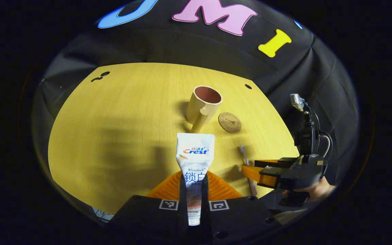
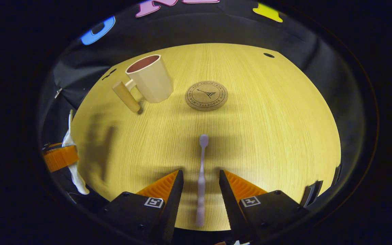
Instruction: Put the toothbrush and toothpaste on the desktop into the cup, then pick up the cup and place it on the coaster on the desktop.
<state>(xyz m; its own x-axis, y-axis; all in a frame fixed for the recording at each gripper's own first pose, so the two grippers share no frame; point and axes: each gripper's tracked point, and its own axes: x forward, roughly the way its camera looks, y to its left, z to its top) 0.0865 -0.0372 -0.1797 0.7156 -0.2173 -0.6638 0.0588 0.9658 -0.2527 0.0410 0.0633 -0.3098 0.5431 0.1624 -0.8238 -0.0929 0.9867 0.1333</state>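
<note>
My left gripper [image 1: 193,178] is shut on the white toothpaste tube [image 1: 194,156], which sticks out forward above the table. Beyond it stands the cream cup [image 1: 204,105] with a wooden handle, upright and empty, and the round cork coaster [image 1: 229,122] lies just right of it. In the right gripper view the pale toothbrush [image 2: 201,177] lies flat on the table between the open fingers of my right gripper [image 2: 201,177], head pointing away. The cup [image 2: 150,81] and the coaster [image 2: 206,95] lie farther ahead. The right gripper [image 1: 250,172] also appears low at the right of the left gripper view.
The yellow wooden table [image 1: 121,129] has small round holes near its far corners [image 1: 248,86]. A hand [image 1: 318,190] holds the right gripper at the table's near right edge. The left gripper with the toothpaste [image 2: 70,153] appears at the left edge of the right gripper view.
</note>
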